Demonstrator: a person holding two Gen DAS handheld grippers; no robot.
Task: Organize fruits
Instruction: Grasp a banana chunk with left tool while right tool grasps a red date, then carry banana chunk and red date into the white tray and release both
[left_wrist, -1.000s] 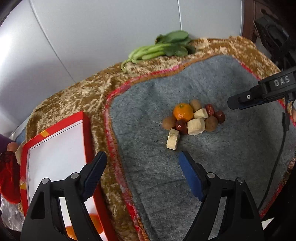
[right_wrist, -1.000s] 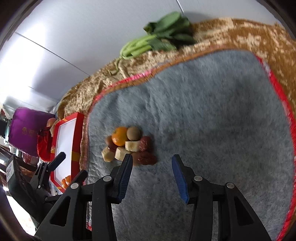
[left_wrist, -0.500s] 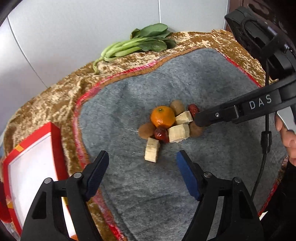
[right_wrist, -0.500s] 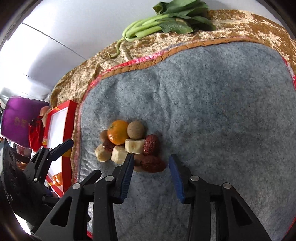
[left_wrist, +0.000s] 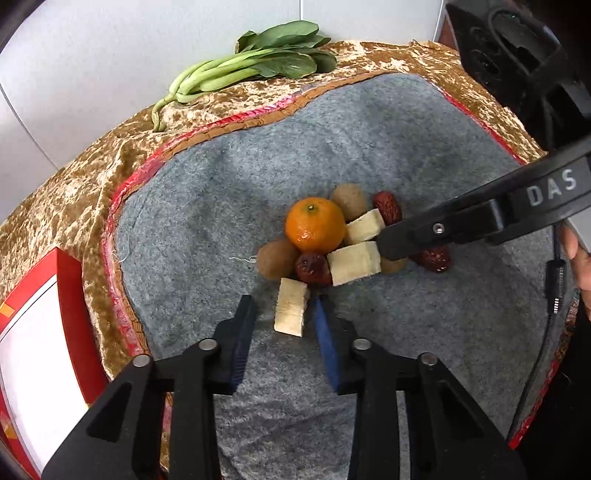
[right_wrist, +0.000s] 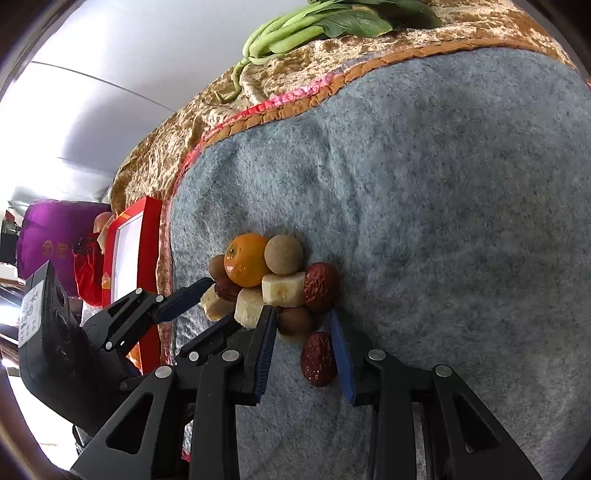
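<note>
Both claws dropped toward the fruit pile and narrowed since the earlier frames. Your left claw (left_wrist: 282, 319) was closing around the loose banana chunk (left_wrist: 291, 312) at the near edge of the pile; one pad looked to be touching it, the other stood apart. Your right claw (right_wrist: 301, 341) was closing with a red date (right_wrist: 318, 359) and a brown fruit (right_wrist: 295, 325) both between its pads, neither gripped yet.

Risk: the right claw could pinch two items together or shove the pile; the soft banana could be crushed.

Count on the grey mat (left_wrist: 406, 147): one mandarin (left_wrist: 314, 224), three banana chunks, three dates, three brown round fruits.
</note>
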